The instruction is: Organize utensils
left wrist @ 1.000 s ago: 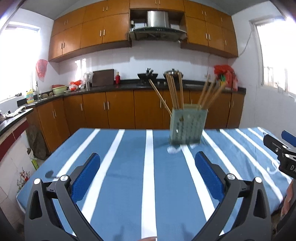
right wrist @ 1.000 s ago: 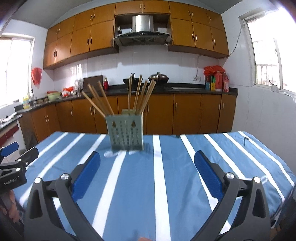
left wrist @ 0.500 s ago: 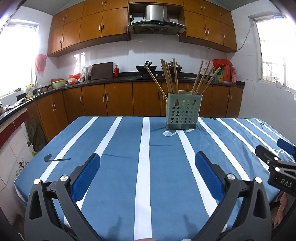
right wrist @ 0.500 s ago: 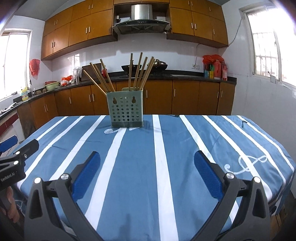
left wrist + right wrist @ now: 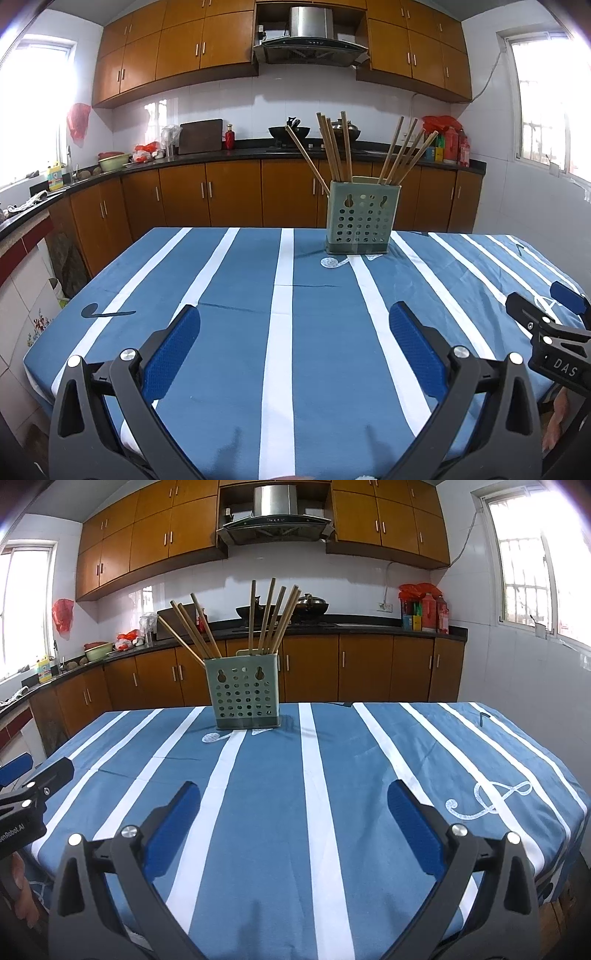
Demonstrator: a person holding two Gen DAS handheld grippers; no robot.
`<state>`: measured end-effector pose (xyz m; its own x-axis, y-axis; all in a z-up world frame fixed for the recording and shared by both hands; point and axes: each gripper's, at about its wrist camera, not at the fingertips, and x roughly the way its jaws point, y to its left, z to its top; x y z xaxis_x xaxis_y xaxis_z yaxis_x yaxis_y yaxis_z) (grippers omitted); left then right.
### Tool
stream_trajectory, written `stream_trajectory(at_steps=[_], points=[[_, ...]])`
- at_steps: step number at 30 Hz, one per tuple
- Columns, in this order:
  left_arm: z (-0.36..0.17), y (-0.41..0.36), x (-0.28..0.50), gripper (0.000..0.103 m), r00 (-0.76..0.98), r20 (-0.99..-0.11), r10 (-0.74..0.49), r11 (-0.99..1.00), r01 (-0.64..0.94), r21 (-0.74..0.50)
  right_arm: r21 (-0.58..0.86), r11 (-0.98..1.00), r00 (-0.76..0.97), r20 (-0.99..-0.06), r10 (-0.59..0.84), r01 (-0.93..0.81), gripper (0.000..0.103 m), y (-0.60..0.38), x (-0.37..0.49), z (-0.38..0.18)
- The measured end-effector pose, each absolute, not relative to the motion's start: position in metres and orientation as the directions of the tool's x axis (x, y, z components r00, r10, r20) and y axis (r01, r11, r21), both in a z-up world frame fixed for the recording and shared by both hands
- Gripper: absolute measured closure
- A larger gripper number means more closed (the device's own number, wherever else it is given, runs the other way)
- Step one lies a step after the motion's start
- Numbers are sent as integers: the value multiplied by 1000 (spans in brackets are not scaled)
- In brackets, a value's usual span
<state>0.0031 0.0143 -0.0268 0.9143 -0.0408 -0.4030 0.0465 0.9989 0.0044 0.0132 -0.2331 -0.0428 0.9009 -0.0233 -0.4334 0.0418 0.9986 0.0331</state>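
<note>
A: Where is the utensil holder in the left wrist view?

B: It stands upright on the far part of the table, on the blue cloth with white stripes, ahead of the left hand-held gripper and a little to its right. It is well apart from the fingertips.

A: What is in it?

B: Wooden chopsticks, in two bunches. One bunch leans left, the other leans right, and all of them stick out above the rim.

A: How does the left hand-held gripper stand?

B: Spread wide, with nothing between its blue pads. It is over the near part of the table.

A: And the right one?

B: The right hand-held gripper is spread wide too, and holds nothing. From its own camera the utensil holder lies ahead and to the left, again well apart, with the chopsticks fanned out above it.

A: Do the two see each other?

B: Yes. The right hand-held gripper shows at the right edge of the left view, and the left one at the left edge of the right view. The utensil holder lies farther off, between their lines of sight.
</note>
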Motion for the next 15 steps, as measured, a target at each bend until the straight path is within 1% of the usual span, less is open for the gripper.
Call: stream_trajectory(at_steps=[15], points=[[-27,14,3,2,915,-402,-41,999,44,0,34,998,901,-433,-25,43,4,-233,13,-43]])
